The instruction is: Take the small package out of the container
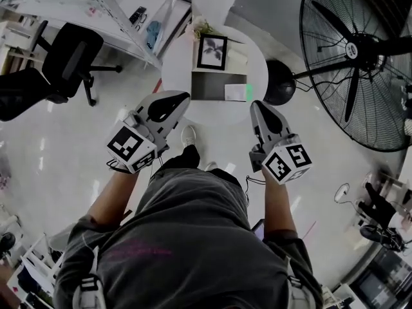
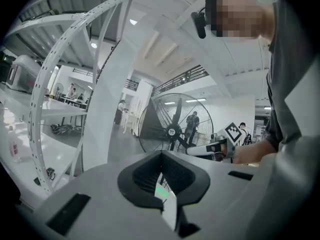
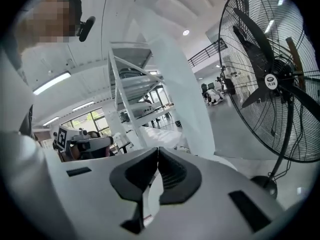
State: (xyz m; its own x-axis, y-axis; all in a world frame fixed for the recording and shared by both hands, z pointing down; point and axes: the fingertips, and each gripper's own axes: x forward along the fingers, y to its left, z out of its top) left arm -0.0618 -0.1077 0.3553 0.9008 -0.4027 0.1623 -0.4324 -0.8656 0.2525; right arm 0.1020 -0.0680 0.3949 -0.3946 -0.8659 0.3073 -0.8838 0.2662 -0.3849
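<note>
- Glossy pale flooring (image 1: 64, 159) is seen from above, and a black office chair (image 1: 67, 60) is placed at the far left beside white shelving (image 1: 109, 18).
- The left gripper (image 1: 183, 97) is held in the air at the near left edge of the round white table (image 1: 177, 76). In the left gripper view its jaws are seen brought together at the tips, and nothing is gripped between them.
- On the table, a framed picture (image 1: 212, 50) is stood behind a dark, shallow container (image 1: 207, 85).
- The small package (image 1: 234, 92), pale and flat, is seen lying at the container's right end, with a green patch just to its right. It is touched by neither gripper.
- The right gripper (image 1: 256, 103) is held at the table's near right edge. In the right gripper view its jaws are seen closed tip to tip, with nothing caught in them.
- A large black floor fan (image 1: 354, 50) is stood at the far right.
</note>
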